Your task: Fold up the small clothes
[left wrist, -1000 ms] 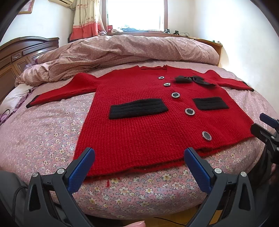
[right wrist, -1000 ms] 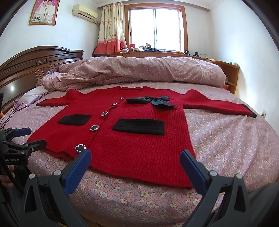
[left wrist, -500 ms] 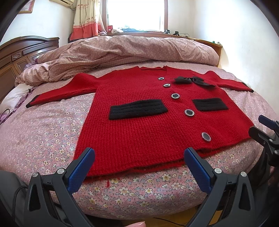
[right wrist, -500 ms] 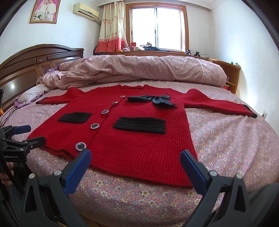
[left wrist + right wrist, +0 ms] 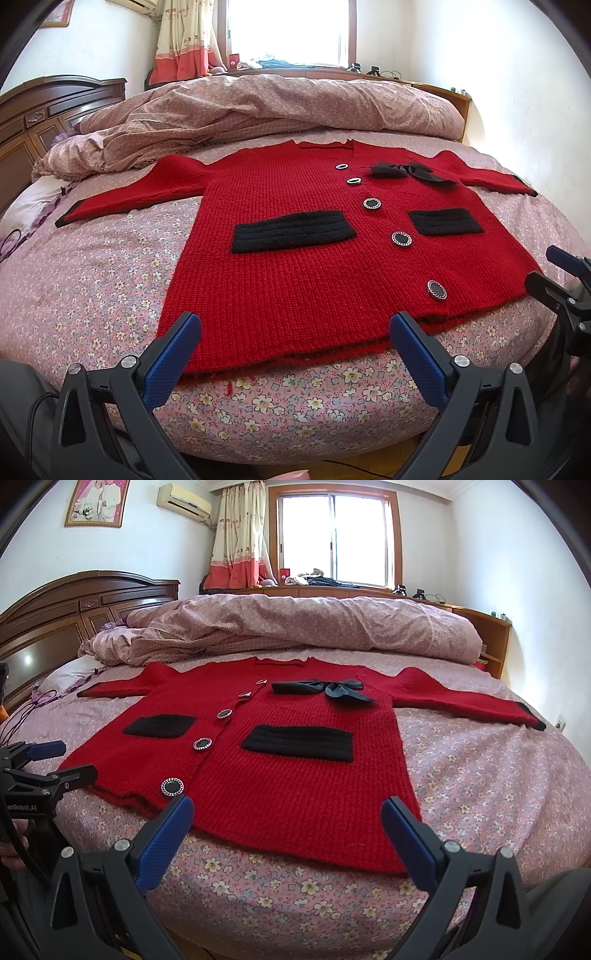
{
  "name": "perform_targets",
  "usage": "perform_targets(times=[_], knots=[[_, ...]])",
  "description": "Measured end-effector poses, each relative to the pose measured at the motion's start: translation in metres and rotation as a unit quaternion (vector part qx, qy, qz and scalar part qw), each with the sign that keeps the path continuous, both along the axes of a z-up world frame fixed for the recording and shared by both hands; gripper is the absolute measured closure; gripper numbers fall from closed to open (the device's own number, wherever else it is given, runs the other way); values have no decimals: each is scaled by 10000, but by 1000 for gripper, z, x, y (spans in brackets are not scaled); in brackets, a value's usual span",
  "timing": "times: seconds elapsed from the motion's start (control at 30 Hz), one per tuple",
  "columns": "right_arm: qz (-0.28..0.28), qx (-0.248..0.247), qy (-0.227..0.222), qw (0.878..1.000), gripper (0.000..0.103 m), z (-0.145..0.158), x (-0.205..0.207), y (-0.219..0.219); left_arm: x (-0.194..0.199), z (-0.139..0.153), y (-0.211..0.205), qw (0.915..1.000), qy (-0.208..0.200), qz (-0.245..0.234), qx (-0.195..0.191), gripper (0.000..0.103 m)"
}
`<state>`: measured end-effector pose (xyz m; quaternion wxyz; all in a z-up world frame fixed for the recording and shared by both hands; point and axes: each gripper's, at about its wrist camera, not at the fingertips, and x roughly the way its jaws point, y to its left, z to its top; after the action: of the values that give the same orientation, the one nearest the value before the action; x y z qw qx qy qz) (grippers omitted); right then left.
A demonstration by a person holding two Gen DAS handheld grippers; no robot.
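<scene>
cardigan [image 5: 332, 266] flat on bed [image 5: 92, 288] | hem near both gaping tongs [image 5: 295, 325] [image 5: 286, 808]

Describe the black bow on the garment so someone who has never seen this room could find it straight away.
Start at the bed with the pink floral sheet, where a red knitted cardigan lies flat, front up. Near its neckline, beside the top buttons, sits the black bow. Unlike the two flat black pocket patches lower down, it is a knotted ribbon with loops and tails.
</scene>
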<state>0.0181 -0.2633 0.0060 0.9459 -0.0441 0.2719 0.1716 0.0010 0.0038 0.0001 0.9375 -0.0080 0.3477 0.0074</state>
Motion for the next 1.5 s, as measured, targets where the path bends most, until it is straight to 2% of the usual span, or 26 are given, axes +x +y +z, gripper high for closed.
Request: perform_targets(times=[1.5], knots=[[46,-106,117,9999,0,-4,3,3,1,-1,0,10000,5,77,-36,4]])
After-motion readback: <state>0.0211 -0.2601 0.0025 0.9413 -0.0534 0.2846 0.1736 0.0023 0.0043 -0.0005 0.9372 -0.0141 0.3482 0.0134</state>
